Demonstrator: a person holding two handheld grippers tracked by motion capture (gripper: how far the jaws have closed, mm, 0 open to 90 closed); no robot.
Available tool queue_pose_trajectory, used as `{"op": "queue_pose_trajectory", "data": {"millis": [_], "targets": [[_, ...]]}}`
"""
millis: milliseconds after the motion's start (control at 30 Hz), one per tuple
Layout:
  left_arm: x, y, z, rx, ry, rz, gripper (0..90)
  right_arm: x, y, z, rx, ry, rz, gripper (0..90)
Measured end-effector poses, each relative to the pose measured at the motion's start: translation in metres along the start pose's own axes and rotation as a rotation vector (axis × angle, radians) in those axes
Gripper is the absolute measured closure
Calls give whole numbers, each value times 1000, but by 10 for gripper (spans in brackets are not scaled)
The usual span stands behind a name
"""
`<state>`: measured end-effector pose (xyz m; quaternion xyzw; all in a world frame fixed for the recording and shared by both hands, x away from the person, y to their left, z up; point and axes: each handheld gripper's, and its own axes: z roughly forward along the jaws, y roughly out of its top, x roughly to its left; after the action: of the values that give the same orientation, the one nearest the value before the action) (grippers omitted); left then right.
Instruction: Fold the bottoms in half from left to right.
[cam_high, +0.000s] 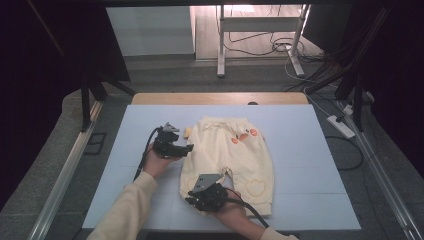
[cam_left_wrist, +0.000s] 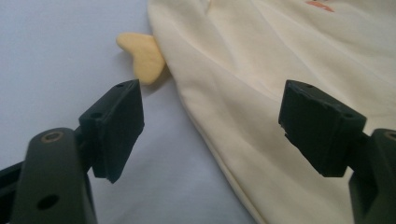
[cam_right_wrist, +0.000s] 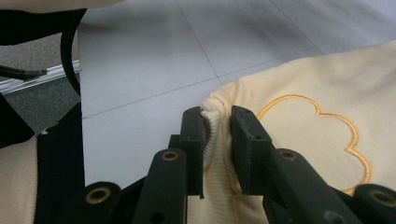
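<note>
The cream trousers (cam_high: 227, 155) lay flat on the pale blue mat (cam_high: 125, 165), the right gripper (cam_right_wrist: 217, 135), held low at their near hem, pinched the ribbed cuff (cam_right_wrist: 212, 135), while the left gripper (cam_left_wrist: 210, 126) stood wide over their side edge.

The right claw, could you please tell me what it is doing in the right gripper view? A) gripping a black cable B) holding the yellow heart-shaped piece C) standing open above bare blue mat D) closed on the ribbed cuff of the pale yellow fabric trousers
D: the right claw has its black jaws pinched on the ribbed cuff of the pale yellow fabric trousers.
</note>
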<state>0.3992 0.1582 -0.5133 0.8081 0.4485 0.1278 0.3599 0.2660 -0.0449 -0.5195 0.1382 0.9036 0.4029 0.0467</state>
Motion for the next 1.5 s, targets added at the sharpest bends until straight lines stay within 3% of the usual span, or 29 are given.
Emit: {"op": "queue_pose_trajectory", "data": {"millis": [167,800,1000,1300,1500], "targets": [[3,0,9,18,3,-13,288,0,0,0,1,0,0,752],[6,5,26,33,-37,-33,278,0,-1,1,4,2,0,750],[6,4,31,48,-49,-34,313,0,-1,1,8,-3,-3,749],[3,3,35,70,-53,-14,385,0,-1,0,3,0,-1,749],[0,3,34,76,-56,3,582,0,-1,-1,-3,1,4,748]]}}
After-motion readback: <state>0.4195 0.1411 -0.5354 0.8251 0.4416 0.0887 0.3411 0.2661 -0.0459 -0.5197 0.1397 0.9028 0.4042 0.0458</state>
